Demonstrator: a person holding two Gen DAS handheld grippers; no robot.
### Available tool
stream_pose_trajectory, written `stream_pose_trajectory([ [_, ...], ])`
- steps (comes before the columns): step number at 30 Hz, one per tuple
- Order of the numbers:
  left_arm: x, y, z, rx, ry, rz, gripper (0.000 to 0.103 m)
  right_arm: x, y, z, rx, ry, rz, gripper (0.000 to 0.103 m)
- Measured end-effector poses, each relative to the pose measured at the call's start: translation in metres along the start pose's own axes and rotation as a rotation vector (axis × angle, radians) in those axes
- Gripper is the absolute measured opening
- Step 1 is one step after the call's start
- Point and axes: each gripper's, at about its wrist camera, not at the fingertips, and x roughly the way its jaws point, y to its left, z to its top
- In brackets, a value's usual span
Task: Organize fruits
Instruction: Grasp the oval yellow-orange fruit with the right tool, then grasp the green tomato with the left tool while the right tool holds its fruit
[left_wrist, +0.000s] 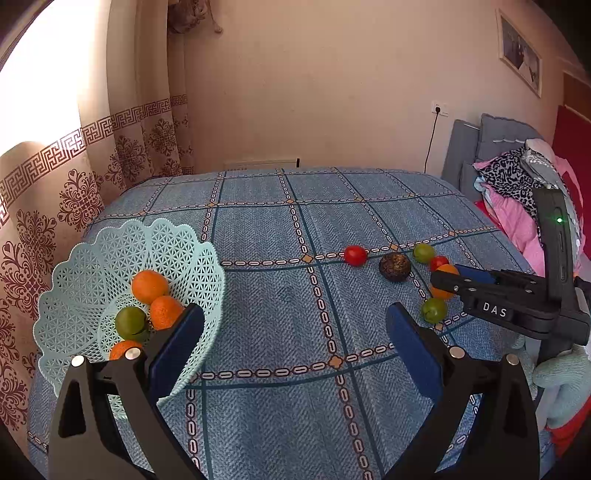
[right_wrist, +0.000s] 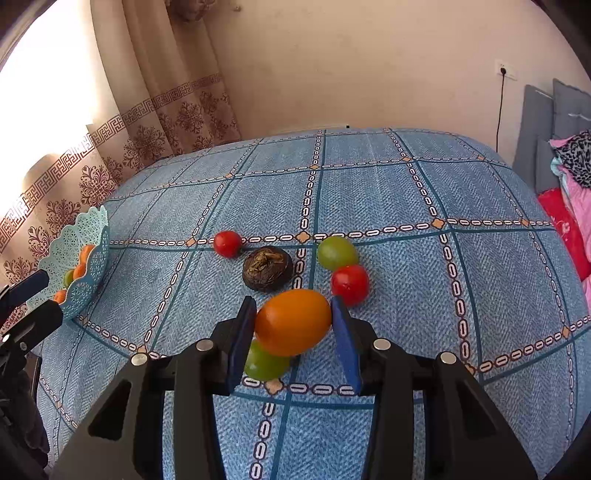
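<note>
My right hand-held gripper (right_wrist: 293, 332) is clamped on the orange fruit (right_wrist: 293, 322), so I lift straight up, clear of the green fruit (right_wrist: 264, 360) underneath, then swing toward the basket (right_wrist: 86, 280) at nine o'clock, where my left hand-held gripper (left_wrist: 295, 332) waits, spread apart.

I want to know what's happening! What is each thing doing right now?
Left claw: open, empty.
Right claw: around the orange, pads at its sides.
Basket: tilted, holding three oranges and a green fruit.
Red, green and dark fruits: loose on the bed.
</note>
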Motion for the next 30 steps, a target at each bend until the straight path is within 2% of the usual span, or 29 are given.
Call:
stream_pose_trajectory([
  [7, 0.017, -0.021, -0.004, 0.007, 0.046, -0.049, 0.100, -0.021, -0.018, -0.013, 0.063, -0.031, 0.027, 0.042],
  [21, 0.040, -0.102, -0.022, 0.169, 0.074, -0.127, 0.099, -0.037, -0.052, -0.015, 0.127, -0.123, -0.053, 0.042],
  [30, 0.064, -0.131, -0.024, 0.200, 0.122, -0.153, 0.076, -0.044, -0.062, -0.015, 0.164, -0.139, -0.039, 0.042],
])
